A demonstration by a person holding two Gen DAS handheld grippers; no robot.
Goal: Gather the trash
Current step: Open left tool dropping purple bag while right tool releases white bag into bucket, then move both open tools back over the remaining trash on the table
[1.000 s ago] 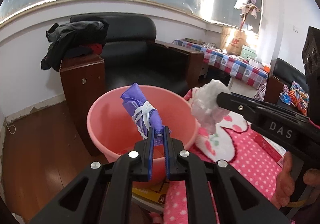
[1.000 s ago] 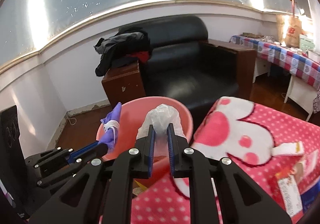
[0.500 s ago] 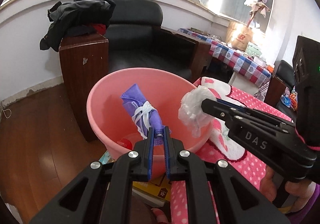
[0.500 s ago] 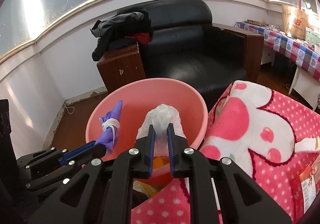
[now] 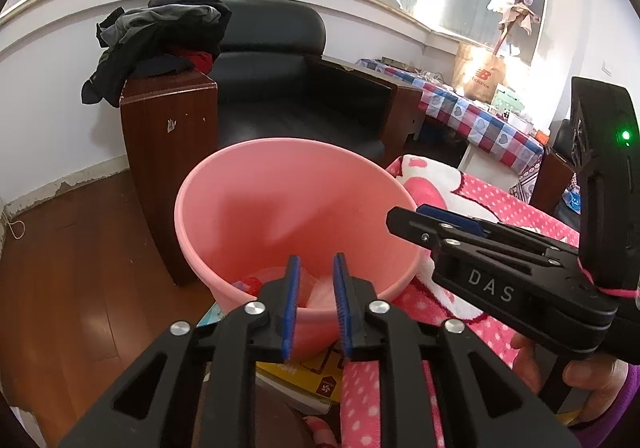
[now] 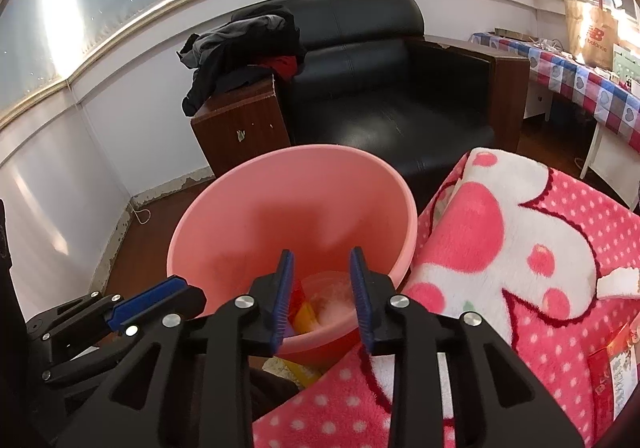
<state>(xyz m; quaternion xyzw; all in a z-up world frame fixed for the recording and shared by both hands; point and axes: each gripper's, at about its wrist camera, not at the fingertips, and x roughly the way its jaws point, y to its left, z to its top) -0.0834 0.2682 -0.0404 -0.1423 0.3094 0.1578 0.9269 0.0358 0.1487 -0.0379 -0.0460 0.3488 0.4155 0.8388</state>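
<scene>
A pink basin [image 5: 280,200] [image 6: 304,204] stands just ahead of both grippers. My left gripper [image 5: 316,260] hangs over its near rim, its jaws opening with nothing between them. My right gripper [image 6: 321,254] is over the same rim on the right, its jaws also opening and empty. In the left wrist view the right gripper [image 5: 400,216] reaches in from the right, held by a hand [image 5: 592,376]. The left gripper [image 6: 188,290] shows at the lower left of the right wrist view. Blurred trash [image 6: 332,300] [image 5: 256,284] lies in the basin's bottom: pale, red and yellow pieces.
A pink dotted blanket [image 6: 520,248] [image 5: 500,208] lies right of the basin, with a white scrap [image 6: 618,282] and a red packet [image 6: 612,368] on it. Behind stand a black armchair [image 6: 380,88], a wooden cabinet [image 5: 168,152] with clothes, and a checked-cloth table [image 5: 480,120]. Yellow books [image 5: 304,380] lie under the basin.
Both grippers sank toward the basin, then opened. The purple bundle has left the left gripper and the white plastic bag the right; neither is between the fingers now.
</scene>
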